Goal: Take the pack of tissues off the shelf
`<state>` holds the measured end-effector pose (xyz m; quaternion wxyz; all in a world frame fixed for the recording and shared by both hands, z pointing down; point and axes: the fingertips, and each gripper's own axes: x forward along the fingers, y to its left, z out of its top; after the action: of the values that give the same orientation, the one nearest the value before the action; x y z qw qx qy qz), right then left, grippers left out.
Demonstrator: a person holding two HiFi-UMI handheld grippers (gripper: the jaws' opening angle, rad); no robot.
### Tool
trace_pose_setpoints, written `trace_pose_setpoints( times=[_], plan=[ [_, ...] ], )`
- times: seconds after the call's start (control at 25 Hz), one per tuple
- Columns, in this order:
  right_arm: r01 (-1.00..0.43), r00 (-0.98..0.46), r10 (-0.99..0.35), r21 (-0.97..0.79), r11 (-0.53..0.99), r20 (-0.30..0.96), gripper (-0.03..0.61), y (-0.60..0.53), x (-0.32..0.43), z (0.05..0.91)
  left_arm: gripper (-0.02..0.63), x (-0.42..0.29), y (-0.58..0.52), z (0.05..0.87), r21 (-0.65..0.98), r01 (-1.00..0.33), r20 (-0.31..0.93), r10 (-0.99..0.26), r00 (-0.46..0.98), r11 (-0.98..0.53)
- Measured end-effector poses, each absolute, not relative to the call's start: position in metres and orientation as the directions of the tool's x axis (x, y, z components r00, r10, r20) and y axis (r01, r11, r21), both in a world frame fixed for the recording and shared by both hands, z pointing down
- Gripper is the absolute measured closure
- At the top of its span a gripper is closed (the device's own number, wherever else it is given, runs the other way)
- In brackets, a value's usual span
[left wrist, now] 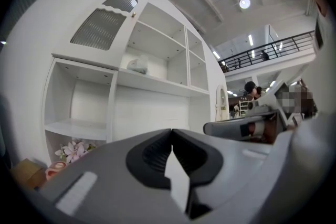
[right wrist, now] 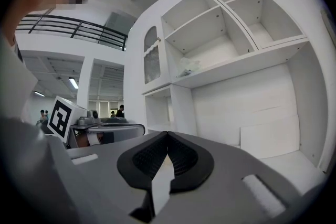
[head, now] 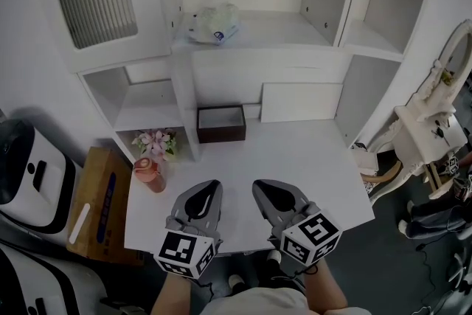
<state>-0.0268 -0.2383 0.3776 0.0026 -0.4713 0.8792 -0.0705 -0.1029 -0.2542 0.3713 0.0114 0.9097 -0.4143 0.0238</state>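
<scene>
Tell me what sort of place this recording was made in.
Probably a mock home corner set up inside a large hall: a white shelf-and-desk unit, a bunch of pink flowers and a white ornate mirror, with a black-railed upper gallery beyond.

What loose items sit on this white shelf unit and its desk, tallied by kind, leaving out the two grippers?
Pack of tissues: 1
Dark box: 1
Flower bunch: 1
Pink cup: 1
White panel: 1
Total: 5
</scene>
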Motion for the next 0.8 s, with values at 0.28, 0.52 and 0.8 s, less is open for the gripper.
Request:
trace_pose_setpoints(
  times=[0.28,0.52,0.8],
  plan=[
    [-0.81,-0.584,-0.81,-0.107,0.577,0.054,0.575,-0.27,-0.02,0.364,0.611,-0.1,-0.284,0.358,0.012,-0.782,0.052,-0.78,0.623,-0.624],
    [-0.79,-0.612,-0.79,-0.083,0.607,0.05,0.575,-0.3,-0.015,0.35,0.592,-0.096,-0.308,0.339,-0.007,-0.801,0.042,-0.8,0.598,-0.599],
    [-0.747,-0.664,-0.746,-0.075,0.661,0.042,0.575,-0.325,-0.015,0.34,0.569,-0.091,-0.333,0.313,-0.033,-0.829,0.032,-0.83,0.557,-0.558]
  ],
)
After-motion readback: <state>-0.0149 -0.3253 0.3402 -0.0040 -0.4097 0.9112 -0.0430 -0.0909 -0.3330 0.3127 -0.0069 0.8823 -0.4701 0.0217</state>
